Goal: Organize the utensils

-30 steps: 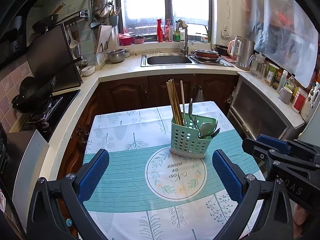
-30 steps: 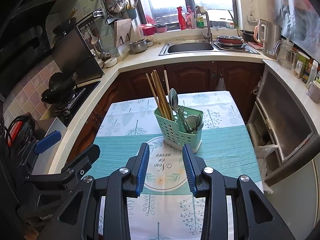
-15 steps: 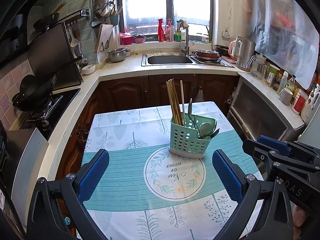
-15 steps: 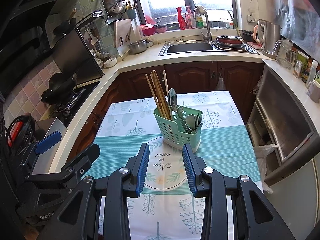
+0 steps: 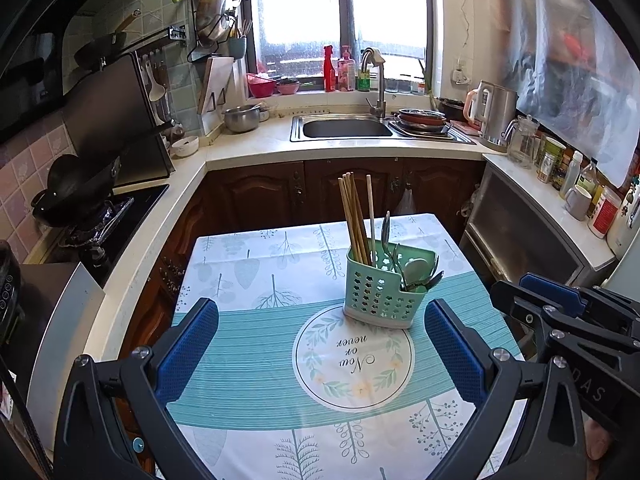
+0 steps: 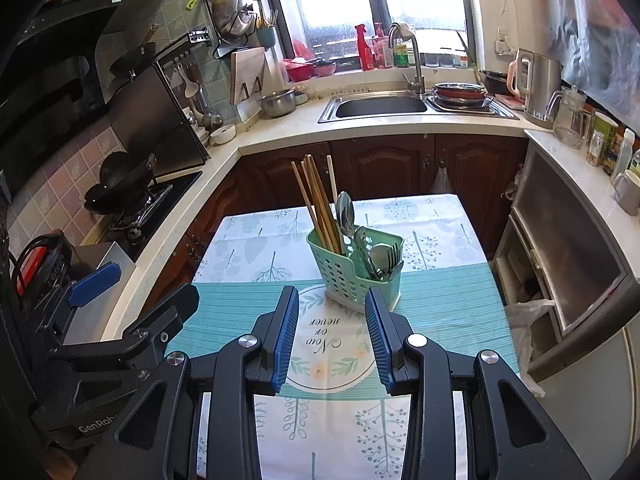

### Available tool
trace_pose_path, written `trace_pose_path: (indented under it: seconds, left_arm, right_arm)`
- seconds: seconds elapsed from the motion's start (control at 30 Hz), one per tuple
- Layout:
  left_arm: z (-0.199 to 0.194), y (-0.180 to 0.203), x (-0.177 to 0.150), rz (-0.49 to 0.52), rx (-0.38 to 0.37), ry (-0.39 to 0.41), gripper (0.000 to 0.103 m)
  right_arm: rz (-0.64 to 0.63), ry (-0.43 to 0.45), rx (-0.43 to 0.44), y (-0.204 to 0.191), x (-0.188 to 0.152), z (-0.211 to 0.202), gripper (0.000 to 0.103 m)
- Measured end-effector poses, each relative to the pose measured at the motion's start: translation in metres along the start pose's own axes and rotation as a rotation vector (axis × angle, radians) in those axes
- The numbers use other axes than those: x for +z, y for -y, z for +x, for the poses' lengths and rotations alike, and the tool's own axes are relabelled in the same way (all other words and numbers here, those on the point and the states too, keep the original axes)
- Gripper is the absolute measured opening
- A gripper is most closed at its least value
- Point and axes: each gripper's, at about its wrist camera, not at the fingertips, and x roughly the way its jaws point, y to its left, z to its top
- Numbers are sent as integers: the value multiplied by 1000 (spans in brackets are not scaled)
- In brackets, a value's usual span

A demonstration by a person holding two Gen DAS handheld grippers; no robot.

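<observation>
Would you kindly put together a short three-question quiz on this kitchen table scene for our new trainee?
1. True or false: the wooden chopsticks stand in the same compartment of the green utensil caddy as the metal spoons.
2. Which tool has its blue pads set wider apart: the left tool or the right tool?
3. Fill in: the caddy's base overlaps the edge of the round ____ printed on the tablecloth.

Key: 1. False; the chopsticks are in the taller back compartment, the spoons in the lower front one. 2. The left tool. 3. Wreath emblem.
</observation>
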Motion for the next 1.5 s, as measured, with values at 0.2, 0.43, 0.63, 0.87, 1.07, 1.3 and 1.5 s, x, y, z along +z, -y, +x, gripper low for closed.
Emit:
trace_pose_path:
  seconds: [0.2, 0.43, 0.63, 0.87, 1.07, 1.3, 1.5]
  left_arm:
    - [-4, 5, 3, -7, 18, 8, 102]
    - [-5, 6, 5, -21, 20, 9, 102]
    - [-6, 4, 7, -45, 27, -7, 102]
    - [-1, 2, 2, -67, 35, -42, 102]
    - [4, 0, 1, -76, 45, -62, 102]
    - [8, -2, 1, -83, 50, -74, 102]
    - [10, -4, 1, -86, 49, -80, 102]
  right_arm:
    - [-6, 17, 0, 0, 5, -5, 35]
    - [-17, 30, -6, -2, 9, -8, 35]
    - [-29, 41, -5, -4, 14, -13, 35]
    - [-25, 9, 10, -3, 13, -4, 35]
    - [-25, -18, 21, -2, 14, 10, 35]
    - [-26, -30, 24, -1, 13, 19, 35]
    - [-25, -39, 25, -2, 11, 28, 35]
